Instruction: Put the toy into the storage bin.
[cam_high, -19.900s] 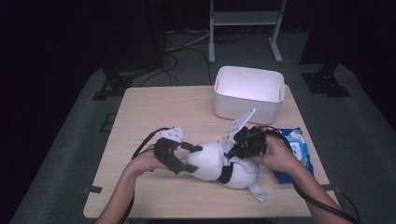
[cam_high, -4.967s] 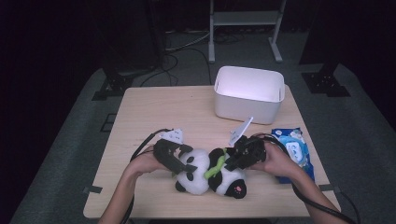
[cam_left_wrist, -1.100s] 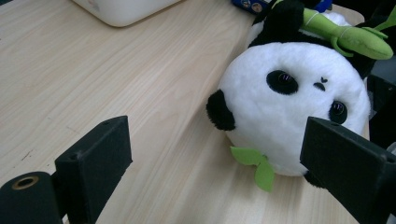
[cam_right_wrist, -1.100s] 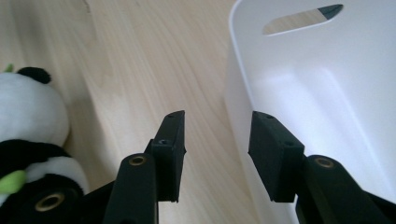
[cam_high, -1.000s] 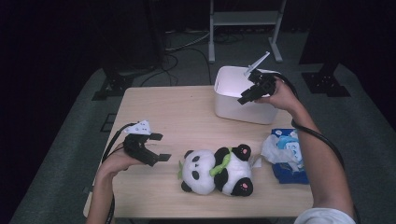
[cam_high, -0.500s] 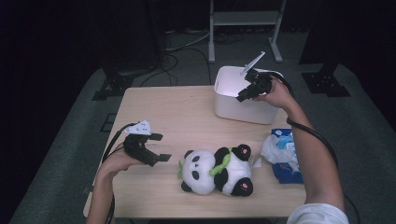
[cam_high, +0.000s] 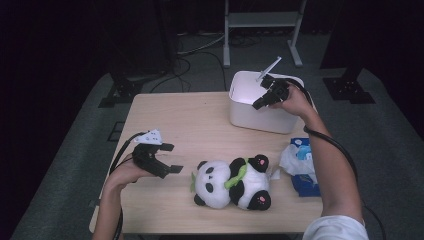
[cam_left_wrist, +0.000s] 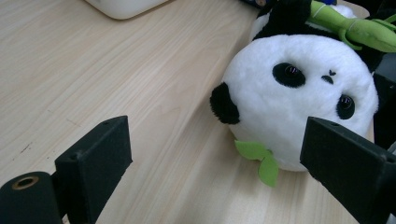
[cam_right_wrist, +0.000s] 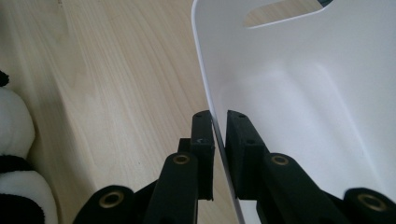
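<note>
Since half a second ago, little changed: right hand lowered a touch onto the bin's near rim, left hand parked as before.

Left to right across the table (cam_high: 200, 120). At the left edge, left gripper (cam_high: 168, 158) resting low on the wood, jaws spread wide with nothing between them, aimed at the plush panda (cam_left_wrist: 299, 98) lying just beside (face toward the jaws, green leaf at the chin, bamboo stalk across the chest). Further right and back, white bin (cam_high: 250, 107), inside bare as far as visible. Right gripper (cam_right_wrist: 218, 140) set astride its thin wall, one jaw outside, one inside, closed or very nearly so on the rim. At the far right, a blue wipes pack (cam_high: 303, 170) with a white tissue pulled loose.

Risks, as a judgement: thin plastic rim pinched on one side only, so likely to tip or slip out if dragged fast toward the panda; panda soft and round, apt to roll away from a one-sided grab.

No brand or lettering legible anywhere; print on the pack too small to read.
</note>
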